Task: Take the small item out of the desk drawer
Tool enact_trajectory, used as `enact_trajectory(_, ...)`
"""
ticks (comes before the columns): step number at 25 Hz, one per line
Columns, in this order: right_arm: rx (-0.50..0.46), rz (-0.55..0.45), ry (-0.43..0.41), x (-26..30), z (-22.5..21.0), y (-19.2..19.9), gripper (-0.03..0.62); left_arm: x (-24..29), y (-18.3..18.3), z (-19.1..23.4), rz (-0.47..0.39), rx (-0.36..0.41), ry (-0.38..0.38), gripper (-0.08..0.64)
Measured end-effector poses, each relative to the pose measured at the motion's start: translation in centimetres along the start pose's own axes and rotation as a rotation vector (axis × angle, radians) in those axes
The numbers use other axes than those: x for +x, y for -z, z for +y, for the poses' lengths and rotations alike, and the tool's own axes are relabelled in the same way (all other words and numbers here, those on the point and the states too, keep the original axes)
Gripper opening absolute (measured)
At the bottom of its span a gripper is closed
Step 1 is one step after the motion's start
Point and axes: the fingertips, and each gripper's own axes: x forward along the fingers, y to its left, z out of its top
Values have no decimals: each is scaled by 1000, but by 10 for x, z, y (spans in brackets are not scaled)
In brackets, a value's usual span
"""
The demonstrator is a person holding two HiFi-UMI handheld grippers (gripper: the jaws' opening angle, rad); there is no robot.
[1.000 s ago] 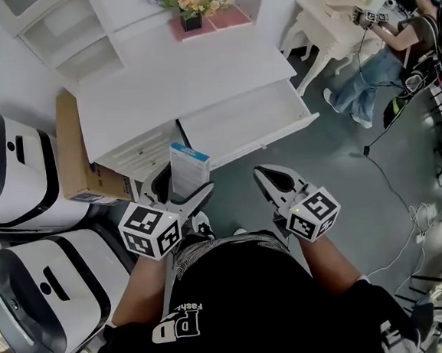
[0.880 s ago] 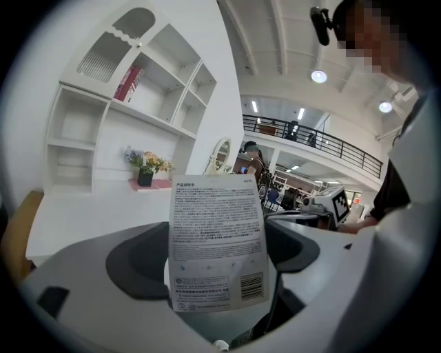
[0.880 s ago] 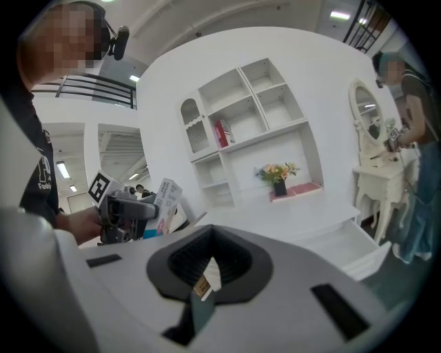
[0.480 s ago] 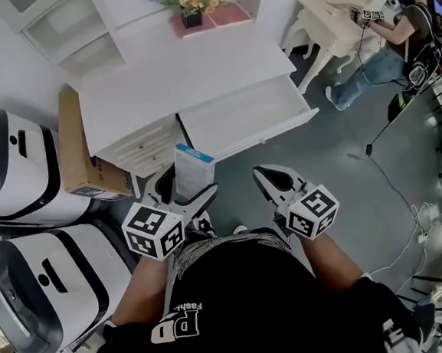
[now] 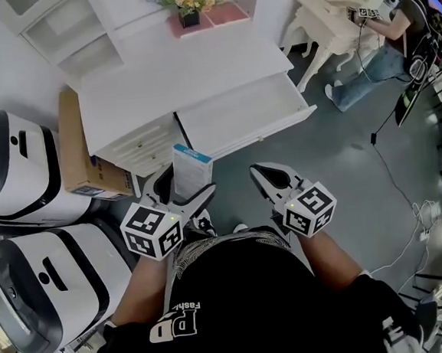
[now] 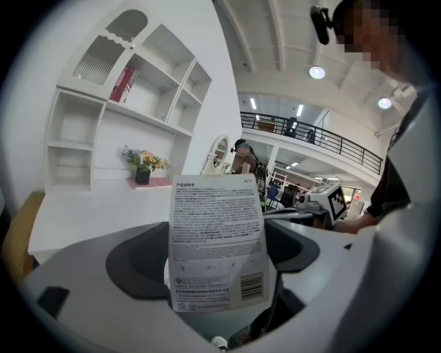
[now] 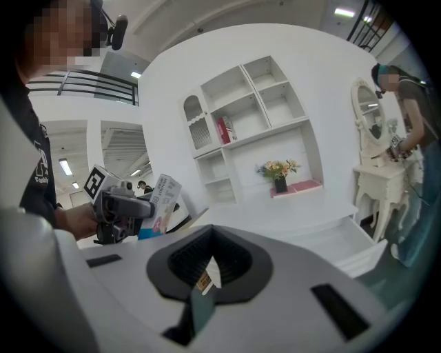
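Your left gripper [image 5: 182, 190] is clamped on the small box [image 5: 190, 167], which stands upright between its jaws, lifted clear of the drawer [image 5: 263, 135] ahead and to its right. The take-out looks done. The drawer stands open and looks bare, so only setting the box down seems left. Your right gripper [image 5: 267, 177], just beside the left, is closed on nothing. The desk [image 5: 181, 75] front sits just ahead of both. A carton [image 5: 74, 142] crowds the left gripper's outer side, and open floor lies beyond the right.
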Motion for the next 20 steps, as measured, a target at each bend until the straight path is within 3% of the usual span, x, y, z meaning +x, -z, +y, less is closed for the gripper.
enact_trajectory(20, -14, -5, 1, -4, 1, -3, 6, 2, -7, -4, -18, 1, -2, 425)
